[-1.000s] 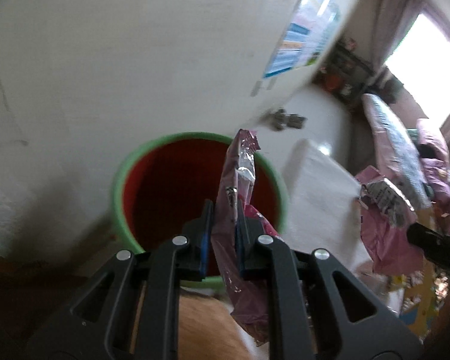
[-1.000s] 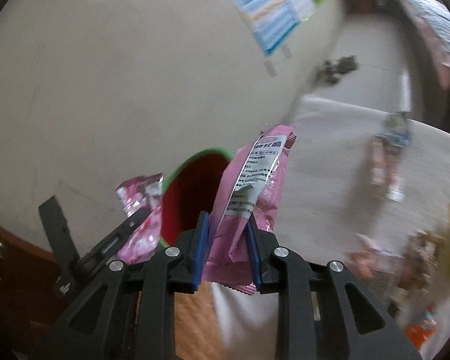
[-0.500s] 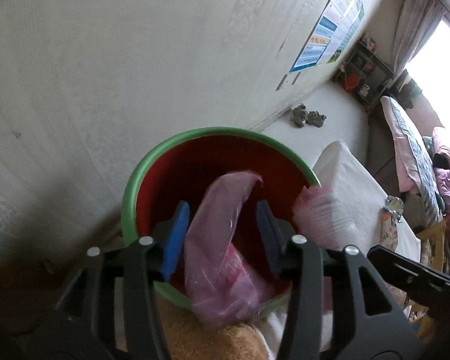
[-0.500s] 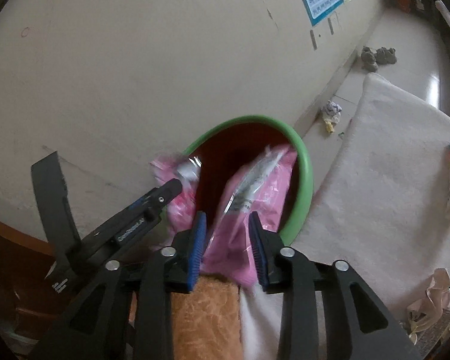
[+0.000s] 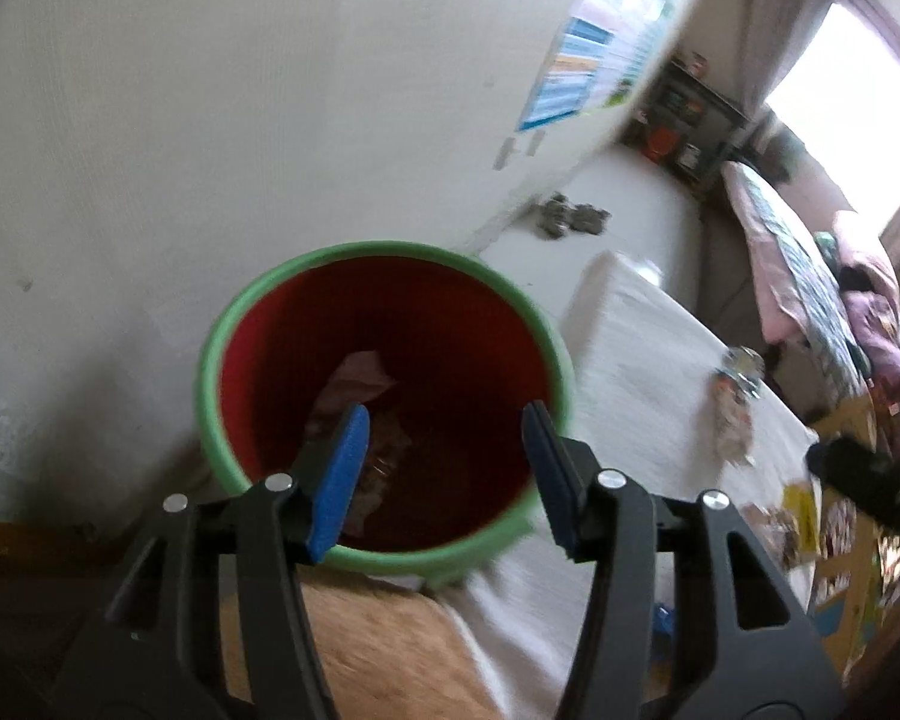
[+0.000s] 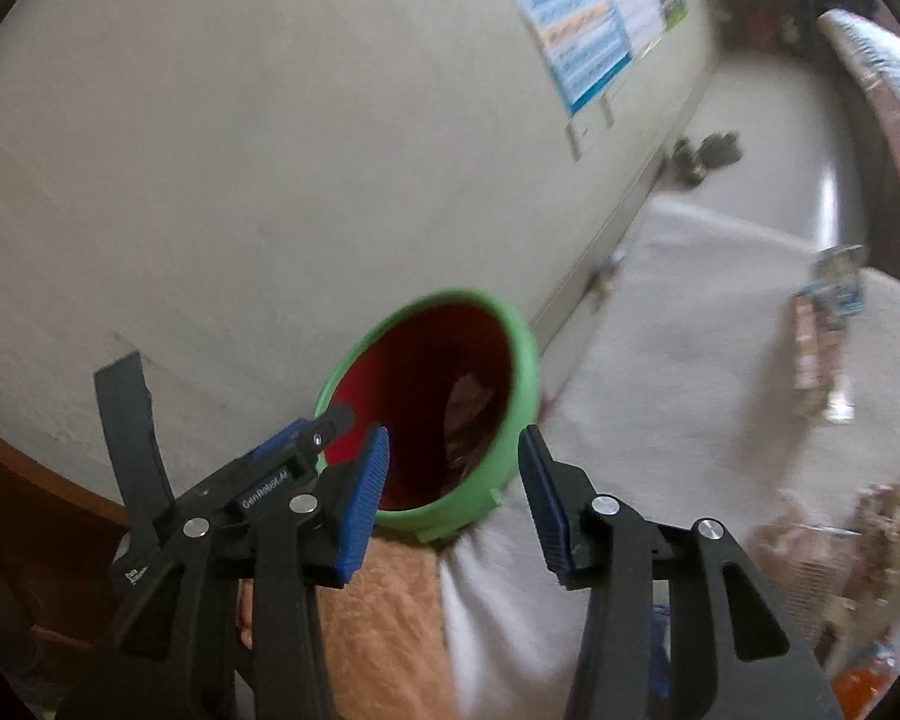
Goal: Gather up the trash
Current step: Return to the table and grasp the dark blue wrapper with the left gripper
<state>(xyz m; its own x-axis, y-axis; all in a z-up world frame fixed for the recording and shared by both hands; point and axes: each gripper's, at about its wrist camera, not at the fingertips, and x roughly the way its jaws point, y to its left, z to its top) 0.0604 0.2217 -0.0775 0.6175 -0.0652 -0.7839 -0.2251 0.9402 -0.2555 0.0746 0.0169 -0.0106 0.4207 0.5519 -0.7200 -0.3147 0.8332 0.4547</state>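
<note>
Over the bin (image 5: 384, 414), my left gripper (image 5: 444, 462) hangs spread wide, holding nothing; a pink wrapper (image 5: 357, 381) lies inside the red interior under the green rim, with more litter (image 5: 735, 414) on the white mat (image 5: 642, 360) nearby. From the right wrist, my right gripper (image 6: 453, 495) is equally wide and empty, the bin (image 6: 432, 414) just ahead against the wall (image 6: 240, 150)

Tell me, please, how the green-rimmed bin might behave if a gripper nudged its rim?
The bin looks like thin plastic holding only a few wrappers, so it is probably light and would slide. It is tall for its width, so a push at the rim might tip it.
</note>
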